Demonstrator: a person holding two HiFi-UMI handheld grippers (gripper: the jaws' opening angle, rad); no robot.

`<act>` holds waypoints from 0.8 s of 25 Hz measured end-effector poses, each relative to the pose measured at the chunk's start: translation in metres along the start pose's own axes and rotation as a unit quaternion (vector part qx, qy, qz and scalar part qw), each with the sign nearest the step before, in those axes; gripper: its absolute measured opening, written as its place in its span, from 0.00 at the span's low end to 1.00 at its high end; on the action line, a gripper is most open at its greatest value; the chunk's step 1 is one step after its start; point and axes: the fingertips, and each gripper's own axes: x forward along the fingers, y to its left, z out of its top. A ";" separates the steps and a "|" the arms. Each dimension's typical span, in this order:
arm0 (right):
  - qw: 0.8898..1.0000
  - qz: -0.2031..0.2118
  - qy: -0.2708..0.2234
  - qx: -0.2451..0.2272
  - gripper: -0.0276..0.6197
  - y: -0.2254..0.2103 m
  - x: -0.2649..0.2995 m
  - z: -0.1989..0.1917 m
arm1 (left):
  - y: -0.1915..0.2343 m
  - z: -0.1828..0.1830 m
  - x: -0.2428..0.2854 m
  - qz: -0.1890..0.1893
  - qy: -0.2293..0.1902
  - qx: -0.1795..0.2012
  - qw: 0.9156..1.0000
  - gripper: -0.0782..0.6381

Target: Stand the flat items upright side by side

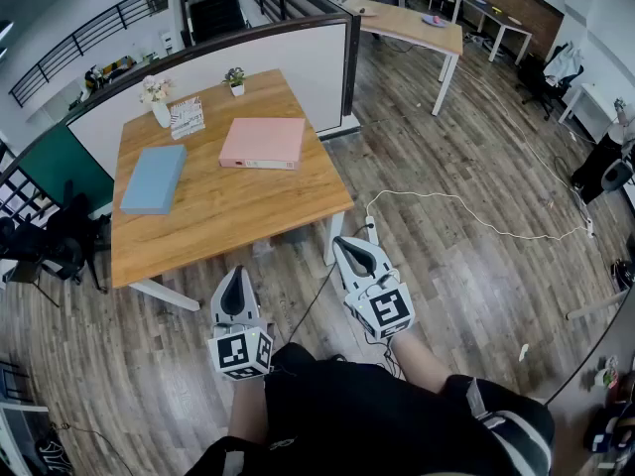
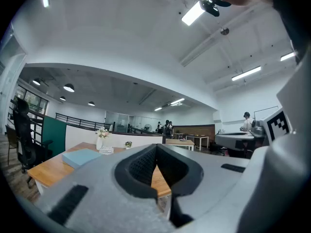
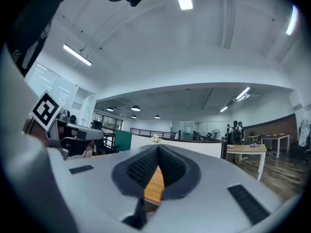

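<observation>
On a wooden table (image 1: 228, 216) over plank flooring (image 1: 476, 266), a blue binder (image 1: 154, 178) and a pink binder (image 1: 262, 143) lie flat. The left gripper (image 1: 235, 272) and the right gripper (image 1: 343, 242) are closed and empty.

Near half of table (image 1: 233, 221): bare wood, open from the front edge
Left side: blue folder (image 1: 154, 178) lies flat, close to the left edge
Right side: pink folder (image 1: 262, 142) lies flat; a bare strip runs between the two
Back edge: vase (image 1: 159, 107), striped pad (image 1: 187, 118) and small plant (image 1: 236, 80) stand near the partition (image 1: 298, 53), which closes that side
Floor in front: open boards, white cable (image 1: 466, 211) off to the right
</observation>
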 end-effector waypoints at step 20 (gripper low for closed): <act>0.997 -0.003 0.072 -0.014 0.24 -0.021 0.095 -0.062 | 0.052 -0.063 0.097 -0.039 0.074 -0.036 0.996 0.34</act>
